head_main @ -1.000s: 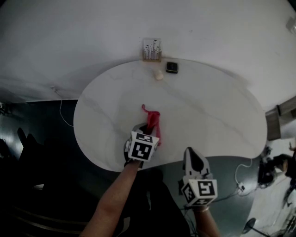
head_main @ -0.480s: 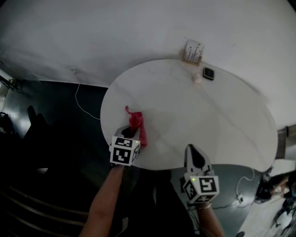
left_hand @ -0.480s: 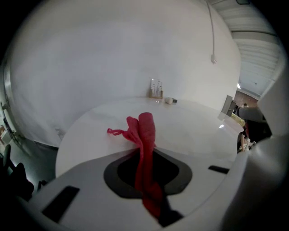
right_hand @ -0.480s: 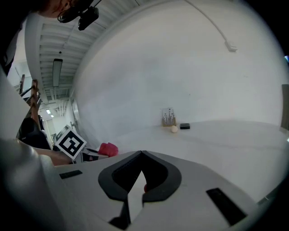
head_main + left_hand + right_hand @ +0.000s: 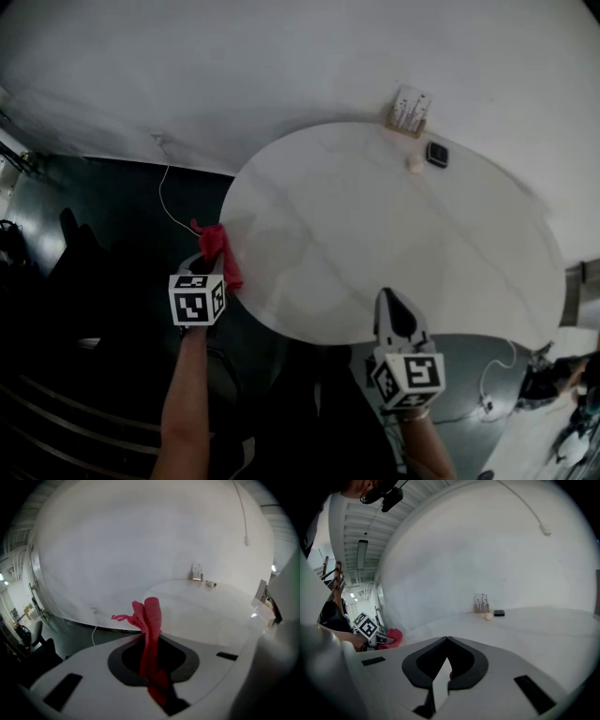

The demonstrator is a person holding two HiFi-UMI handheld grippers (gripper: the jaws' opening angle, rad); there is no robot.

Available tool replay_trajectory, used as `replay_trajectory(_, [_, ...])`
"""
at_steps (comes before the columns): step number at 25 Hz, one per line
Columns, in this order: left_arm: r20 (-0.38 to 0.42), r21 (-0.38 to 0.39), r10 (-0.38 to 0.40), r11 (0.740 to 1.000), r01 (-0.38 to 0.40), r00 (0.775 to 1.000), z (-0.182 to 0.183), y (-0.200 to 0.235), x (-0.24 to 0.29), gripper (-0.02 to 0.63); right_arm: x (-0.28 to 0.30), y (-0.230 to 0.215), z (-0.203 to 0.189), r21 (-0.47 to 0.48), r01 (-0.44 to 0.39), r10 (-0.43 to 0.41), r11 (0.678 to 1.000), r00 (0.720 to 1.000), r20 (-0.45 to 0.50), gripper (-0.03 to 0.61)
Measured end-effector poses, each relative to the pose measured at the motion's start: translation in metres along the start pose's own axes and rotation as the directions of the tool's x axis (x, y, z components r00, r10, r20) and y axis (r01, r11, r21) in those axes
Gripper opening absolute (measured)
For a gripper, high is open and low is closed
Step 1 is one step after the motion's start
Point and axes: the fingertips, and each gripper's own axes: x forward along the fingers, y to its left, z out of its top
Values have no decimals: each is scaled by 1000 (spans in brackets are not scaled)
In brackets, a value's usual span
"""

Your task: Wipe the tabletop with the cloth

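The red cloth (image 5: 219, 246) hangs bunched at the left rim of the round white table (image 5: 394, 234). My left gripper (image 5: 212, 260) is shut on it, just off the table's edge over the dark floor. In the left gripper view the cloth (image 5: 150, 630) stands up between the jaws of the left gripper (image 5: 149, 641), and the tabletop (image 5: 211, 606) lies beyond it. My right gripper (image 5: 390, 302) is at the table's near edge, shut and holding nothing. In the right gripper view the right gripper (image 5: 446, 641) points across the tabletop (image 5: 534, 625), with the cloth (image 5: 392, 636) at far left.
At the table's far side stand a small card holder (image 5: 410, 111), a black device (image 5: 437, 154) and a small pale ball (image 5: 414, 163). A white wall curves behind. A cable (image 5: 164, 187) trails over the dark floor to the left of the table.
My left gripper has dragged the cloth leftward across the tabletop to its left rim and partly off the edge. The right gripper has stayed near the front edge.
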Motion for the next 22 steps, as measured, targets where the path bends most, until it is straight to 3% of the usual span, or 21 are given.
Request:
replay_trajectory(3, [-23, -2, 84, 996, -84, 996, 4, 25, -12, 41, -10, -14, -6, 22, 39, -39, 999, 999, 0, 2])
replay_trajectory(6, [15, -22, 76, 997, -75, 997, 22, 14, -23, 41, -22, -31, -10, 34, 71, -71, 997, 997, 2, 2])
replay_trajectory(8, [56, -13, 9, 1000, -8, 998, 42, -21, -27, 41, -32, -45, -14, 45, 99, -99, 994, 995, 2, 2])
replay_trajectory(11, [93, 6, -164, 986, 164, 982, 68, -100, -26, 41, -48, -68, -21, 68, 144, -145, 987, 989, 5, 2])
replay_trajectory(14, [84, 33, -340, 941, 338, 937, 80, -193, -18, 41, -68, -89, -19, 81, 179, -181, 981, 983, 16, 2])
replay_trajectory(17, [47, 64, -495, 869, 492, 868, 82, -288, -11, 41, -90, -110, -27, 108, 230, -233, 967, 972, 15, 2])
replay_trajectory(19, [7, 95, -564, 822, 561, 825, 78, -346, -7, 41, -103, -123, -31, 116, 256, -259, 960, 966, 17, 2])
replay_trajectory(22, [-74, 127, -622, 769, 626, 780, 60, -414, 0, 41, -115, -134, -31, 117, 274, -278, 955, 960, 24, 2])
